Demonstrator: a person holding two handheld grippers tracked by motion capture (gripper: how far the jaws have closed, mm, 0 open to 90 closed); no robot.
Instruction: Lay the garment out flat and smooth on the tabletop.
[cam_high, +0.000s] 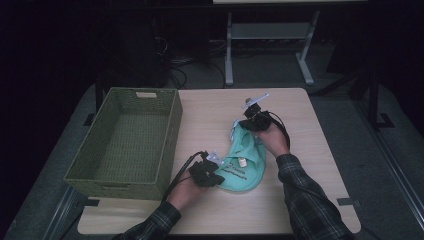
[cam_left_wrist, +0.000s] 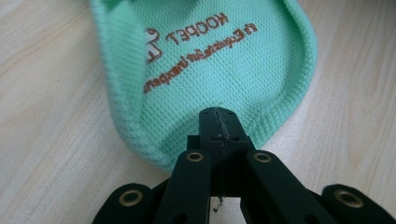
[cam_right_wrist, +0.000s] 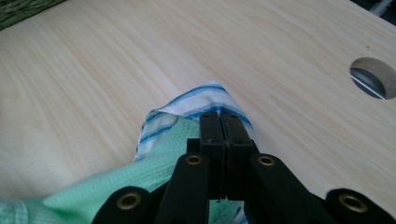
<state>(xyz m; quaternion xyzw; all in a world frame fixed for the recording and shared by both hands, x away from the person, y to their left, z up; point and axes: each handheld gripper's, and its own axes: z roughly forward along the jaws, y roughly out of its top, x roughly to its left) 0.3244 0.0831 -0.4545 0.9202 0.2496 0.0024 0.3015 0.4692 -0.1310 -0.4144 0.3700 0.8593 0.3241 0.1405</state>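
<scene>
The small mint-green pet shirt (cam_high: 243, 165) is lying on the bench (cam_high: 310, 150) just right of the green woven basket (cam_high: 127, 142), and its long axis is running from near-left to far-right, with one gripper at each end. The left gripper (cam_high: 212, 176) is pinching the near hem, its jaws pressed together on the knit fabric (cam_left_wrist: 219, 70) just below the brown lettering. The right gripper (cam_high: 254, 122) is pinching the far end, its jaws clamped on the blue-striped white collar trim (cam_right_wrist: 205, 95) and holding it slightly off the bench. So the garment is stretching between the two hands, sagging in the middle. The basket is standing to the left of both, its open mouth nearer the left hand; any carry into it is likely calling for both ends to travel leftward together, the right hand covering more ground.
</scene>
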